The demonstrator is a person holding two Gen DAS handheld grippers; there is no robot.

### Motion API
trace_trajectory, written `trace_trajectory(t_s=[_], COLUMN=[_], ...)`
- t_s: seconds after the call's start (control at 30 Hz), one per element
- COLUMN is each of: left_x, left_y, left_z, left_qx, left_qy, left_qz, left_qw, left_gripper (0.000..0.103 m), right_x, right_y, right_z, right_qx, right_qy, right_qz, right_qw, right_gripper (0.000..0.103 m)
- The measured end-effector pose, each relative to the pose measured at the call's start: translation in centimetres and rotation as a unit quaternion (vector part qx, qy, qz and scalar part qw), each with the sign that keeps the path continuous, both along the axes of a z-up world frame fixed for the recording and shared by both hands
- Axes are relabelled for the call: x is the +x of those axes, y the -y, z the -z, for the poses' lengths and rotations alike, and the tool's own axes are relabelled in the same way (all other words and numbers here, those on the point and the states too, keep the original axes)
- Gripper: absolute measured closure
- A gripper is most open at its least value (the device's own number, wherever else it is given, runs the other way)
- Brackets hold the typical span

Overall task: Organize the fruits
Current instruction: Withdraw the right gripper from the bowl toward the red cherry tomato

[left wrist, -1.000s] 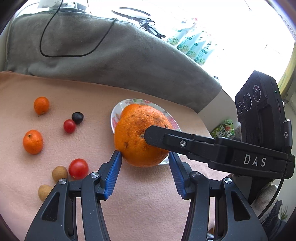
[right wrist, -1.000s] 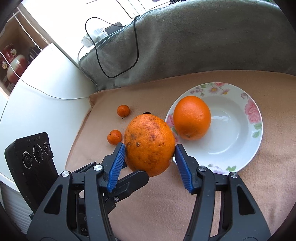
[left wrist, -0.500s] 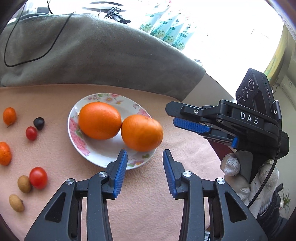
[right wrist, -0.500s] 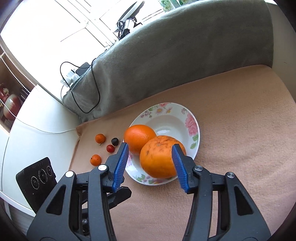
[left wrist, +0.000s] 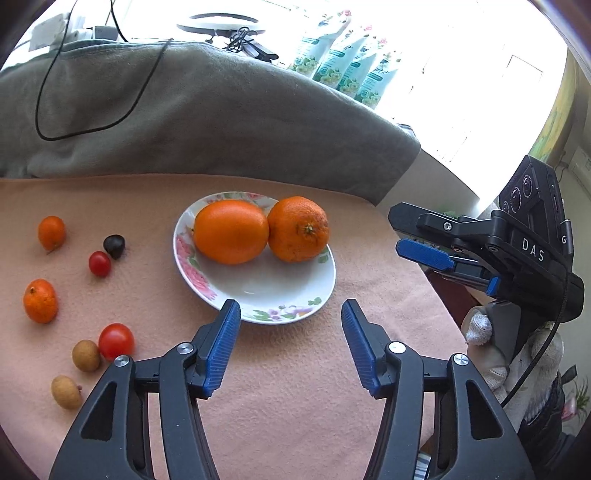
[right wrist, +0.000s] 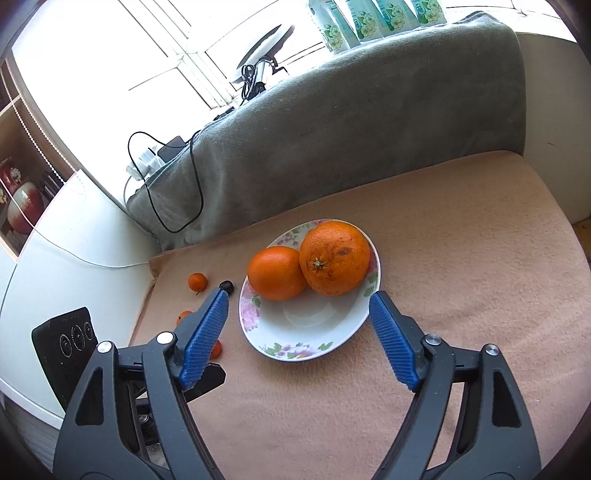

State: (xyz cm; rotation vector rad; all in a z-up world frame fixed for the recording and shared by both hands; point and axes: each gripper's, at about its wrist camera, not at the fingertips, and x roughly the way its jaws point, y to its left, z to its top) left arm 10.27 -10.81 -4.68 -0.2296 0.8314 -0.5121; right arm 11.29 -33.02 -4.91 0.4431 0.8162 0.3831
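Observation:
A floral white plate [left wrist: 258, 295] [right wrist: 295, 332] lies on the peach blanket. It holds a smooth orange [left wrist: 231, 230] [right wrist: 275, 273] and a rougher, speckled orange [left wrist: 298, 229] [right wrist: 334, 258] side by side. My left gripper [left wrist: 290, 317] hovers just before the plate's near rim, its jaws opening with nothing between them. My right gripper [right wrist: 297, 306] stands back from the plate, jaws opening wide and empty; in the left wrist view the right gripper [left wrist: 424, 251] shows at the right. Small fruits lie left of the plate: two tangerines [left wrist: 51, 232] [left wrist: 40, 301], cherry tomatoes [left wrist: 116, 341] [left wrist: 99, 263], a dark fruit [left wrist: 113, 246] and two longans [left wrist: 85, 355].
A grey blanket [left wrist: 203, 110] with a black cable [left wrist: 92, 125] is banked behind the peach blanket. Green-white packets [left wrist: 347, 70] and a ring light [left wrist: 218, 26] stand by the window. A white-gloved hand [left wrist: 480, 328] holds the right gripper. The bed edge drops off at right [right wrist: 576, 206].
My right gripper carried the speckled orange over the plate, let it go beside the smooth orange and drew back, opening wide. My left gripper narrowed, then widened again.

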Motion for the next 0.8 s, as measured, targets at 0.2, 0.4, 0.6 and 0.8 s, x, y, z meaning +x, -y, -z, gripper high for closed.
trace_trajectory(t_s=[0.2, 0.4, 0.6, 0.8], left_x=[-1.2, -2.0, -3.1, -4.9], left_y=[-1.9, -4.8, -8.1, -11.4], left_z=[-0.2, -0.4, -0.3, 0.0], left_qx=[0.006, 0.012, 0.027, 0.044], left_qy=[0.005, 0.013, 0.022, 0.039], left_qz=[-0.015, -0.045, -0.081, -0.120], left_qw=[0.9999, 0.9988, 0.9961, 0.9911], left_gripper=[0.045, 0.045, 0.045, 0.045], right_x=[-0.6, -1.1, -1.4, -1.9], right_y=[0.1, -0.2, -1.0, -2.6], right_z=[0.0, 0.0, 0.2, 0.1], right_qx=[0.004, 0.000, -0.005, -0.027], right_qy=[-0.002, 0.002, 0.003, 0.016], right_qz=[0.004, 0.003, -0.007, -0.022], right_qw=[1.000, 1.000, 1.000, 0.999], right_gripper=[0.020, 0.020, 0.020, 0.020])
